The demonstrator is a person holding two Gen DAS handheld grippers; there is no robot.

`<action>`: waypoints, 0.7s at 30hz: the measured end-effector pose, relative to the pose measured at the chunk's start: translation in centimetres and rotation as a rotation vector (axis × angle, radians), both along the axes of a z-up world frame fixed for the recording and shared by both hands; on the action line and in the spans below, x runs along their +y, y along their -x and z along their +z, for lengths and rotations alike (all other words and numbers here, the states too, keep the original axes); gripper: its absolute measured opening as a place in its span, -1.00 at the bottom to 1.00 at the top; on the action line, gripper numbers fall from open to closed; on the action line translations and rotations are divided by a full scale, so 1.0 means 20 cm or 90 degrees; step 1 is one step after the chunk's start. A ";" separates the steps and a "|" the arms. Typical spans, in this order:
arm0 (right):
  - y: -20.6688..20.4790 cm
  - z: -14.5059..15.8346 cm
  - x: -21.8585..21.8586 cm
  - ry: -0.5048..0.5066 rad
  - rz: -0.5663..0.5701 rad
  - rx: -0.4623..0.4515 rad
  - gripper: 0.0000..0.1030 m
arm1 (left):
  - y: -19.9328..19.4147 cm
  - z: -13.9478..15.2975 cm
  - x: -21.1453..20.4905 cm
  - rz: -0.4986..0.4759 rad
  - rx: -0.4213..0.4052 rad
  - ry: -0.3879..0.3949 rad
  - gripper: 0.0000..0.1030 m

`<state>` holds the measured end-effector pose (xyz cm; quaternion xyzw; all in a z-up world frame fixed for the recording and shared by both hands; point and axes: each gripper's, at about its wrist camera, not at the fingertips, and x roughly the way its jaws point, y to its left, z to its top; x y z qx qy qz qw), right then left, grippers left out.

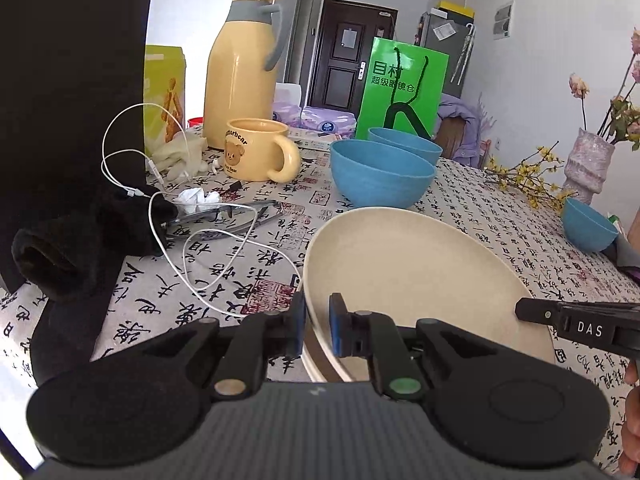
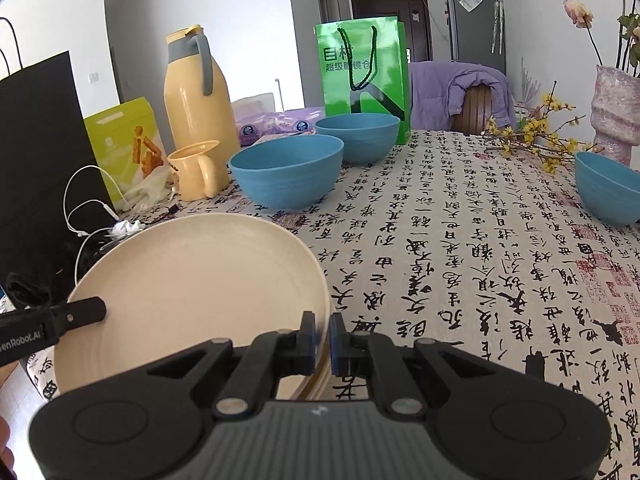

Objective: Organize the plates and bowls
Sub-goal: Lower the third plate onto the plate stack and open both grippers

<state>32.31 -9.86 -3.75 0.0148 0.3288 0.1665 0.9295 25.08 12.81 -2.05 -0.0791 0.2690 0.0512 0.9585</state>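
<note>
A cream plate (image 1: pixel 412 268) lies on top of another plate on the patterned tablecloth; it also shows in the right wrist view (image 2: pixel 192 280). My left gripper (image 1: pixel 318 326) is shut on the plate's left rim. My right gripper (image 2: pixel 325 338) is shut on its right rim, and shows in the left wrist view (image 1: pixel 532 312). Two blue bowls (image 1: pixel 380 174) (image 1: pixel 404 146) stand beyond the plate. A third blue bowl (image 2: pixel 608 190) stands at the right.
A yellow mug (image 1: pixel 260 150), yellow thermos (image 1: pixel 240 68), green bag (image 1: pixel 400 88), glasses (image 1: pixel 224 216), white earphone cable (image 1: pixel 192 248) and black cloth (image 1: pixel 72 248) crowd the left. A vase with flowers (image 2: pixel 616 108) stands far right.
</note>
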 end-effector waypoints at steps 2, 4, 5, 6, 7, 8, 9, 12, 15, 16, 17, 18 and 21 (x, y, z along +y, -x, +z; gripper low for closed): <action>0.00 -0.01 -0.01 -0.002 -0.001 0.003 -0.85 | 0.00 0.00 -0.02 0.002 -0.003 -0.017 -0.76; 0.00 -0.02 -0.02 -0.002 -0.002 0.004 -0.85 | 0.00 -0.01 -0.02 0.005 -0.004 -0.016 -0.75; 0.00 -0.02 -0.02 0.000 -0.001 0.003 -0.80 | 0.00 0.00 -0.02 0.004 -0.002 -0.019 -0.73; 0.00 -0.02 -0.02 -0.003 0.002 0.003 -0.78 | 0.00 0.00 -0.02 0.006 0.000 -0.021 -0.73; 0.00 -0.02 -0.02 -0.004 0.004 0.003 -0.78 | 0.01 0.00 -0.02 0.010 0.001 -0.023 -0.72; 0.01 -0.01 -0.02 -0.005 0.009 -0.001 -0.77 | 0.01 0.00 -0.01 0.012 0.003 -0.022 -0.72; 0.01 0.00 -0.02 -0.005 0.013 -0.006 -0.77 | 0.02 0.00 -0.01 0.010 0.004 -0.020 -0.72; 0.03 0.02 -0.03 -0.001 0.017 -0.017 -0.76 | 0.05 0.01 -0.01 0.006 -0.003 -0.025 -0.72; 0.07 0.05 -0.06 -0.004 0.020 -0.034 -0.76 | 0.10 0.04 -0.03 0.000 -0.022 -0.036 -0.72; 0.09 0.06 -0.07 -0.004 0.021 -0.040 -0.76 | 0.12 0.05 -0.04 -0.005 -0.032 -0.038 -0.68; 0.11 0.07 -0.09 -0.003 0.022 -0.048 -0.76 | 0.15 0.07 -0.06 -0.009 -0.044 -0.040 -0.65; 0.14 0.08 -0.11 0.000 0.023 -0.056 -0.72 | 0.18 0.08 -0.07 -0.012 -0.050 -0.041 -0.56; 0.23 0.11 -0.18 0.008 0.020 -0.077 -0.58 | 0.28 0.11 -0.15 -0.024 -0.067 -0.035 -0.31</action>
